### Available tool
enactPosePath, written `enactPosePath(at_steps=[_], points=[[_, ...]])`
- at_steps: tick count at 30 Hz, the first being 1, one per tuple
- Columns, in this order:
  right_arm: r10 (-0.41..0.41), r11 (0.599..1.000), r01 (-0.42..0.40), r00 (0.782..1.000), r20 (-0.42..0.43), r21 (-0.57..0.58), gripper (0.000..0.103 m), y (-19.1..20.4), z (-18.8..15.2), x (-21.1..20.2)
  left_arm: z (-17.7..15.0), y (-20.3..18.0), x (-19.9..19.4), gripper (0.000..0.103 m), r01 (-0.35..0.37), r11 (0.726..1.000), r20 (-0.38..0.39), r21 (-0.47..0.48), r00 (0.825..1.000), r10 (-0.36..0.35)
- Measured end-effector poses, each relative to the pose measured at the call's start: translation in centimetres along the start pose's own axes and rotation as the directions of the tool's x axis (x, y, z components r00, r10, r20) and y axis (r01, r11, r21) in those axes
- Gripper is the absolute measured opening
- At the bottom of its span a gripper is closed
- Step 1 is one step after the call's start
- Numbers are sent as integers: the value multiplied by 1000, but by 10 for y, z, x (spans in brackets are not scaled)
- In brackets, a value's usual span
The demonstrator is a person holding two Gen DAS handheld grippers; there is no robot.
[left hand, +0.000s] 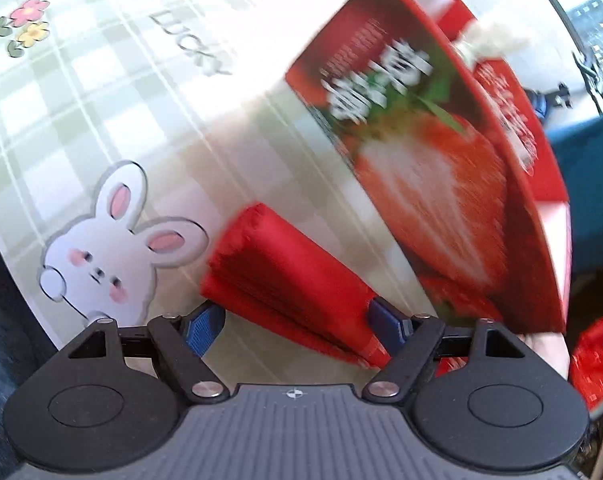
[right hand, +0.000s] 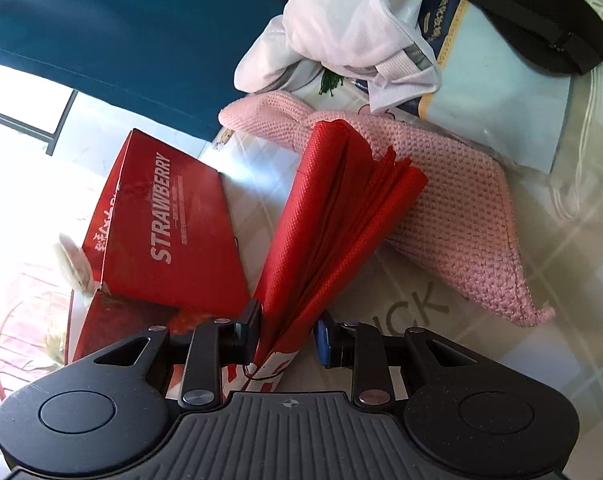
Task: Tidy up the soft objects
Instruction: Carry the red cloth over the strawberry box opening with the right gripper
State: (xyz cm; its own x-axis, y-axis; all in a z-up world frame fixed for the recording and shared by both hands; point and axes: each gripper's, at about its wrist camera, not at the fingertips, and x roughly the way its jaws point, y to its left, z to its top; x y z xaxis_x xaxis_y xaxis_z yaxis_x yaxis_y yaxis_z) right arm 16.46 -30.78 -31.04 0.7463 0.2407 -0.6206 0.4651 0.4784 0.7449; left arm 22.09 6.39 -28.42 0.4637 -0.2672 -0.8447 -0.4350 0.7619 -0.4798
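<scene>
Right wrist view: your right gripper (right hand: pixel 287 330) pinches the folded red fabric bag (right hand: pixel 333 216) near its lower end, layers fanning toward frame centre, over the pink knitted piece (right hand: pixel 453 220).

Left wrist view: left gripper (left hand: pixel 297 328) is spread wide, one pad close against the bag (left hand: pixel 285 272), the other clear of it. Blur makes contact hard to judge.

Risks: the fanned layers could splay or slide out of a one-sided pinch; the red box (right hand: pixel 173 220) at left sits close enough to be knocked.

Writing: "STRAWBERRY" on the box; "LUCKY" on the tablecloth (left hand: pixel 101 100), upper centre.
</scene>
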Motion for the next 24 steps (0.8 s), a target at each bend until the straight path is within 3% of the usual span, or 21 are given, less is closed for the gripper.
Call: enactPosePath(at_steps=[13, 24], points=[[-9, 999, 9, 1000, -14, -54, 41, -6, 10, -1, 2, 1, 4, 81, 27, 998, 71, 54, 997, -31], [-46, 995, 49, 998, 34, -85, 45, -8, 18, -12, 3, -2, 5, 64, 44, 991, 91, 124, 994, -56]])
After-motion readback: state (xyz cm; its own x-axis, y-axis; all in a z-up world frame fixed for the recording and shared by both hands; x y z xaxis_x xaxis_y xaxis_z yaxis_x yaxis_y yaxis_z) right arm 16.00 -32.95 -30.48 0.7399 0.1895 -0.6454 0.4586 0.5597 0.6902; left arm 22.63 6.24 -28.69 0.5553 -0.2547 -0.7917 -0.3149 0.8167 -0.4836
